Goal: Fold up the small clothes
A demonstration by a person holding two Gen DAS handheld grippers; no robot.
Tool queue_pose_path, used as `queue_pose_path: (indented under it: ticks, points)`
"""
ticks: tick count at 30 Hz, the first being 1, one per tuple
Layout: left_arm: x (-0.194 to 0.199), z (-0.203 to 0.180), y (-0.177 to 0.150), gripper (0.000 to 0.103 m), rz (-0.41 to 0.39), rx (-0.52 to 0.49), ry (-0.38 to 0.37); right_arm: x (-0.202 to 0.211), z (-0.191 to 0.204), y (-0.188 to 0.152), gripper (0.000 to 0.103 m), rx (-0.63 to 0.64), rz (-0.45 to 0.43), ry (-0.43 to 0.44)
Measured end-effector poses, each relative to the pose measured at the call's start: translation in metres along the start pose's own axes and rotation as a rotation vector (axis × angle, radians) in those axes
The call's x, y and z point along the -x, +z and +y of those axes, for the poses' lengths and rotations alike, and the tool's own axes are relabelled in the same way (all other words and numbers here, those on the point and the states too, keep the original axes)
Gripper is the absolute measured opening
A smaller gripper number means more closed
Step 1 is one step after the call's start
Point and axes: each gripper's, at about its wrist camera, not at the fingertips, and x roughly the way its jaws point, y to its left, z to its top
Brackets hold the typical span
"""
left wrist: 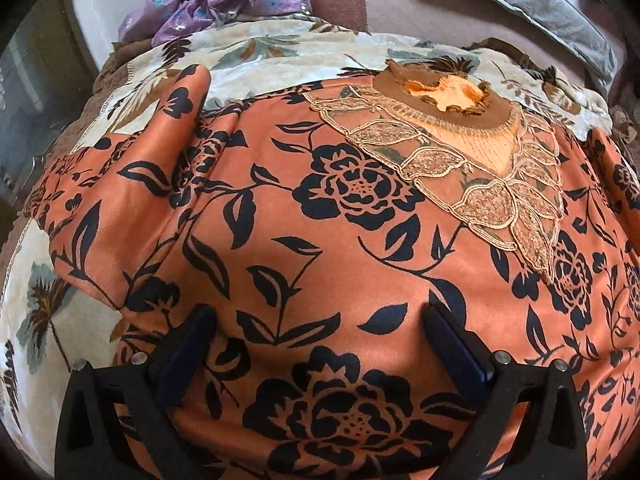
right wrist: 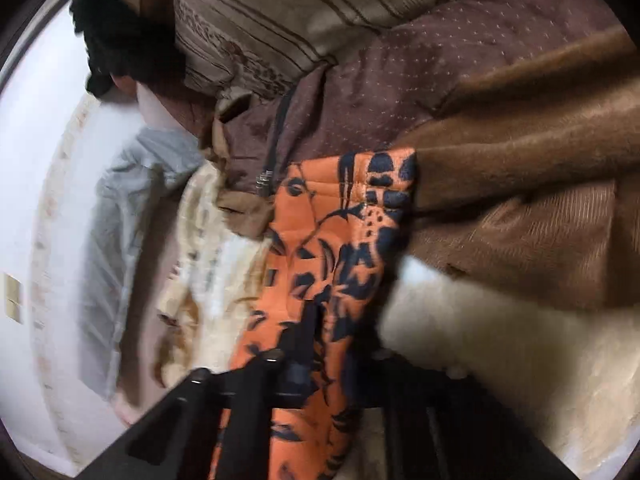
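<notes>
An orange top with a black rose print (left wrist: 320, 240) lies spread flat on a floral bedspread (left wrist: 248, 52), its lace collar (left wrist: 480, 176) toward the far right. My left gripper (left wrist: 320, 324) is open just above the top's lower middle, its fingers apart over the cloth. In the right wrist view, my right gripper (right wrist: 320, 320) is shut on a sleeve or edge of the same orange top (right wrist: 340, 232) and holds it lifted; the view is blurred.
A purple floral garment (left wrist: 212, 0) lies bunched at the far left of the bed. A grey pillow (left wrist: 532, 4) lies at the far right. Brown blankets (right wrist: 520, 140) and a striped pillow (right wrist: 280, 12) pile up beyond the right gripper.
</notes>
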Motion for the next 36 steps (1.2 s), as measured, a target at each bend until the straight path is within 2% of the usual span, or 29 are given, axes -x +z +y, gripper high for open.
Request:
queue_pose_path:
  ticks: [1,3,5,7,10,11,14,16,17,19,20,21,22,23,26,28,29,30,32,34,35,36]
  points:
    - [0.001,0.000,0.002,0.103,0.009,-0.011,-0.001,0.003,0.013,-0.004,0.007,0.025,0.007,0.029]
    - [0.004,0.004,0.006,0.103,0.005,-0.012,0.008,0.017,0.061,-0.024,0.007,0.133,0.027,0.125]
    - [0.016,0.008,0.008,0.103,-0.054,0.013,0.044,0.030,0.099,-0.046,0.007,0.191,0.060,0.242]
    - [0.031,0.018,0.012,0.103,-0.125,0.039,0.076,0.046,0.149,-0.087,0.007,0.257,0.134,0.414]
    - [0.052,0.043,0.017,0.103,-0.203,0.101,0.155,0.060,0.207,-0.161,0.007,0.378,0.262,0.562]
    - [0.058,0.055,0.018,0.103,-0.226,0.132,0.185,0.061,0.216,-0.180,0.007,0.406,0.293,0.589]
    - [0.072,0.086,0.018,0.103,-0.271,0.228,0.243,0.052,0.248,-0.275,0.007,0.495,0.487,0.675]
    - [0.078,0.105,0.016,0.103,-0.287,0.290,0.281,0.041,0.251,-0.324,0.011,0.522,0.608,0.692]
    - [0.080,0.113,0.013,0.103,-0.292,0.315,0.292,0.028,0.250,-0.359,0.011,0.543,0.718,0.667]
    - [0.082,0.130,0.010,0.103,-0.298,0.365,0.305,0.011,0.246,-0.395,0.019,0.565,0.843,0.606]
    - [0.083,0.135,0.007,0.103,-0.299,0.380,0.316,0.004,0.241,-0.409,0.033,0.574,0.896,0.578]
    - [0.085,0.139,0.004,0.103,-0.300,0.394,0.323,0.000,0.237,-0.420,0.062,0.588,0.939,0.556]
    - [0.085,0.143,0.003,0.103,-0.302,0.408,0.324,0.002,0.234,-0.421,0.075,0.589,0.949,0.563]
    - [0.085,0.143,0.005,0.103,-0.304,0.420,0.319,0.007,0.229,-0.417,0.082,0.586,0.929,0.585]
    - [0.086,0.139,0.005,0.103,-0.313,0.417,0.309,0.024,0.224,-0.406,0.082,0.605,0.913,0.606]
    - [0.091,0.129,0.005,0.103,-0.341,0.391,0.273,0.043,0.219,-0.397,0.082,0.619,0.859,0.560]
    - [0.095,0.121,0.005,0.103,-0.362,0.366,0.248,0.053,0.212,-0.385,0.082,0.635,0.815,0.523]
    - [0.097,0.112,0.005,0.103,-0.381,0.335,0.217,0.059,0.199,-0.369,0.082,0.663,0.746,0.449]
    - [0.101,0.091,0.005,0.103,-0.402,0.259,0.134,0.063,0.184,-0.347,0.082,0.674,0.673,0.365]
    - [0.101,0.069,0.003,0.103,-0.413,0.193,0.064,0.058,0.166,-0.322,0.081,0.620,0.615,0.278]
    - [0.102,0.058,0.003,0.103,-0.419,0.165,0.039,0.054,0.159,-0.310,0.078,0.572,0.600,0.258]
    - [0.102,0.047,0.003,0.103,-0.429,0.135,0.019,0.049,0.155,-0.302,0.070,0.538,0.596,0.254]
